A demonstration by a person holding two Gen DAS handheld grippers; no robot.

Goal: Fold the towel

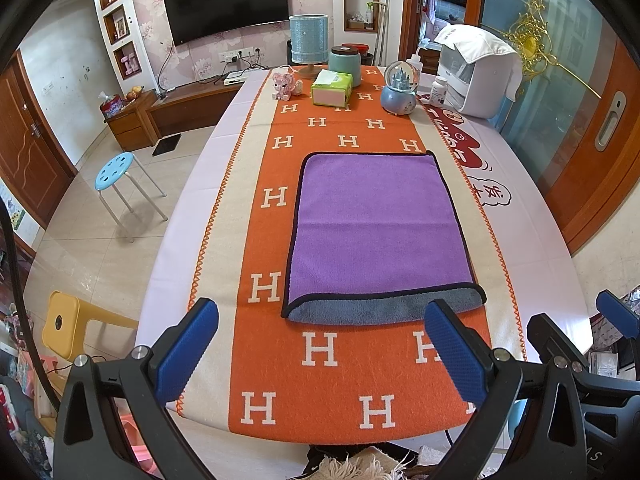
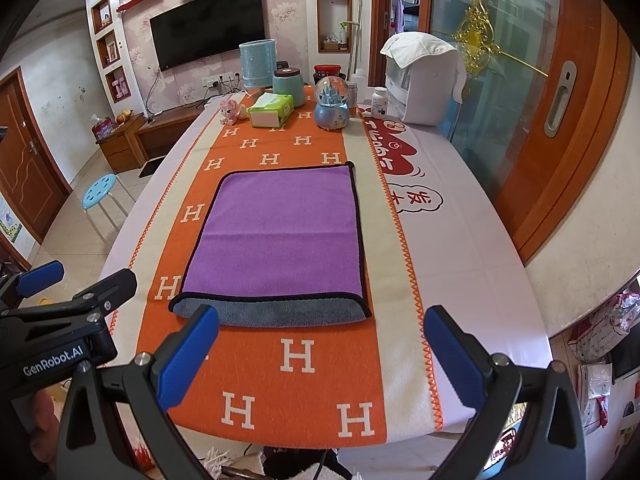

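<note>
A purple towel (image 1: 380, 224) with a black hem lies folded flat on the orange H-patterned runner (image 1: 332, 364); its grey underside (image 1: 384, 310) shows along the near edge. It also shows in the right wrist view (image 2: 280, 236). My left gripper (image 1: 320, 340) is open and empty, held above the runner just short of the towel's near edge. My right gripper (image 2: 320, 344) is open and empty, also just short of the near edge. The right gripper shows at the right edge of the left wrist view (image 1: 576, 328), and the left gripper at the left of the right wrist view (image 2: 76, 284).
At the table's far end stand a tissue box (image 1: 332, 88), a snow globe (image 1: 399, 88), a teal jar (image 1: 345, 62), a blue lamp (image 1: 309, 42), a pink toy (image 1: 286, 86), a pill bottle (image 1: 439, 90) and a white appliance (image 1: 480, 72). A blue stool (image 1: 116, 170) and yellow chair (image 1: 64, 324) stand left.
</note>
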